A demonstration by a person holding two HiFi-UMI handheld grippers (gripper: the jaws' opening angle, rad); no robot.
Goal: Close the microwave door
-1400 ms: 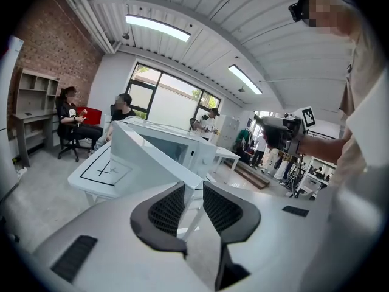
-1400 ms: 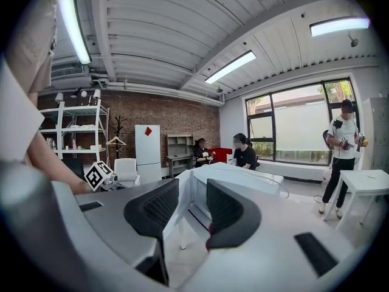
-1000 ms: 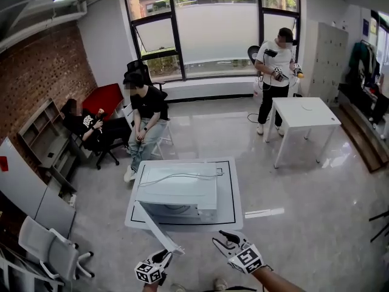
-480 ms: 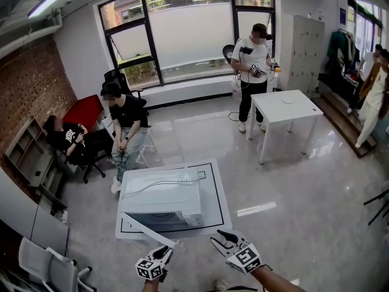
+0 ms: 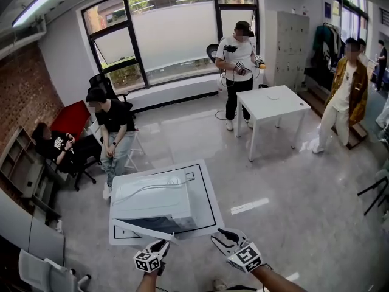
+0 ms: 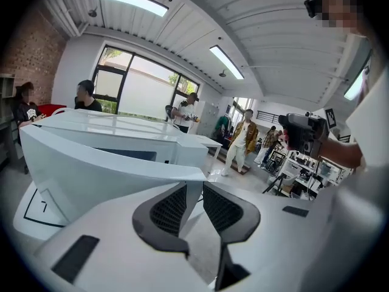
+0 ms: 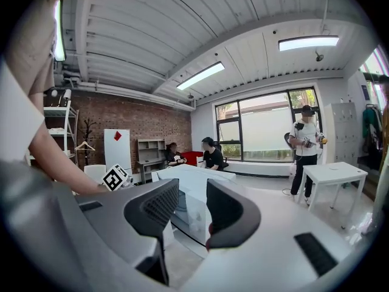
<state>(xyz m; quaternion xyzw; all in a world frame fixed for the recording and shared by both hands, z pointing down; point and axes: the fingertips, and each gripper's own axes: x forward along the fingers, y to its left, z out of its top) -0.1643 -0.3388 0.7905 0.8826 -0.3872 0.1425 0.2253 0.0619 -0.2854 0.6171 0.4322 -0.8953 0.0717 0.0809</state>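
Note:
A white microwave [image 5: 152,196] sits on a low white platform [image 5: 209,207] in the head view. Its door [image 5: 141,229] stands partly open, hinged at the left and angled out toward me. My left gripper [image 5: 162,245] is at the door's free end; in the left gripper view the door [image 6: 109,163] runs in from the left and its end edge sits between the narrowly spaced jaws of that gripper [image 6: 194,201]. My right gripper [image 5: 227,237] hovers to the right of the door, open and holding nothing. The right gripper view shows its jaws [image 7: 193,202] apart with the microwave [image 7: 196,184] beyond.
A white table [image 5: 270,105] stands behind the microwave to the right, with a person [image 5: 237,56] holding grippers behind it. Another person [image 5: 343,96] stands at the far right. Two people [image 5: 112,123] sit at the left by the brick wall. A grey chair [image 5: 42,271] is at bottom left.
The door has swung closer to the microwave's front, with my left gripper moving along at its free end. The head view has shifted, and a person has come into view at the right.

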